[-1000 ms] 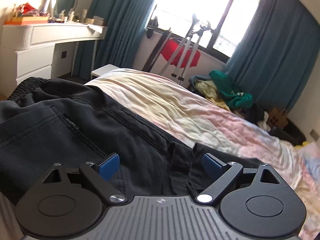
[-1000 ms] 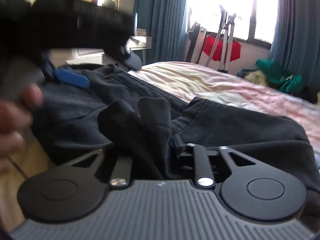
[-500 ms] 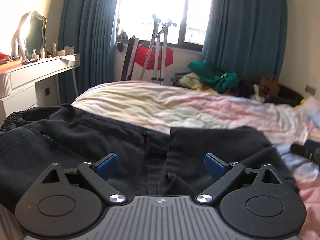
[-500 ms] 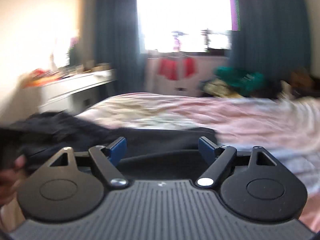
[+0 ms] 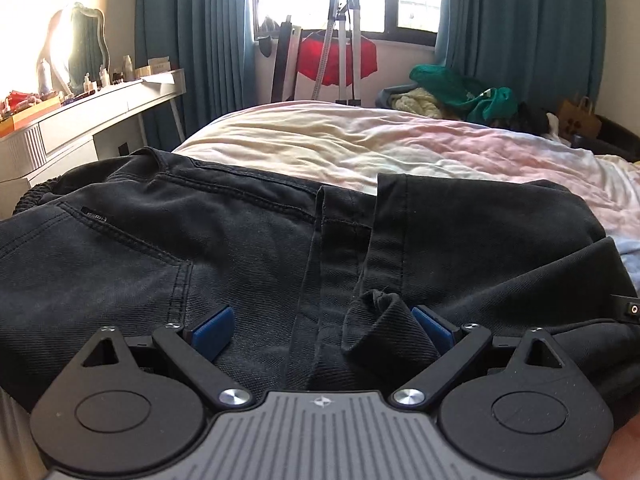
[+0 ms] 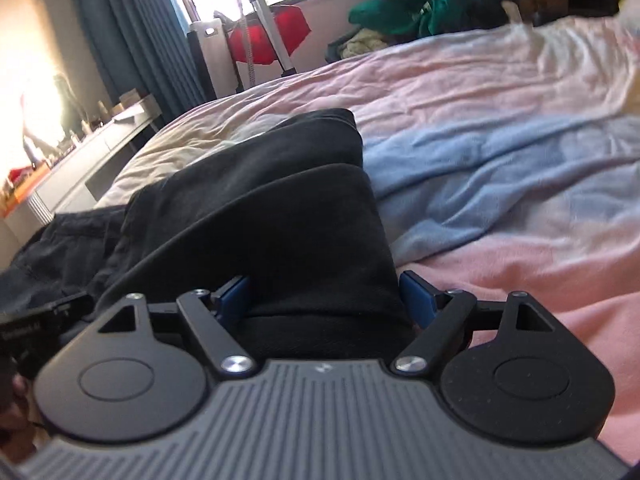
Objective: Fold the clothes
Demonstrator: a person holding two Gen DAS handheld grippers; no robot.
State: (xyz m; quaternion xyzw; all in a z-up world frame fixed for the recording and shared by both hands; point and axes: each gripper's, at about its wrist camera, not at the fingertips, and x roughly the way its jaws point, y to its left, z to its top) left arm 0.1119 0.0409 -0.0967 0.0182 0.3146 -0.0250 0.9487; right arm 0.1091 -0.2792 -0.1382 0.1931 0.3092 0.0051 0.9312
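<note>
Black trousers [image 5: 240,248] lie flat across the near part of the bed, waistband to the left, a back pocket showing. My left gripper [image 5: 322,330] is open, low over the cloth at the centre seam. A small raised bunch of fabric [image 5: 380,320] stands just inside its right pad [image 5: 432,326], not pinched. In the right wrist view the trousers' folded end [image 6: 280,216] runs away from me, and my right gripper [image 6: 326,296] is open, its blue pads on either side of that fold without squeezing it.
The pink, cream and blue bedsheet [image 6: 500,120] spreads far and right. A white dresser [image 5: 80,120] with a mirror [image 5: 80,52] stands left. A metal stand with a red item [image 5: 340,60] is by the window. Green clothes [image 5: 460,92] and a paper bag [image 5: 578,118] lie far right.
My right gripper let go of the bunched black cloth, opened wide and swung right to the trousers' folded end. My left gripper rolled level and sank closer to the fabric.
</note>
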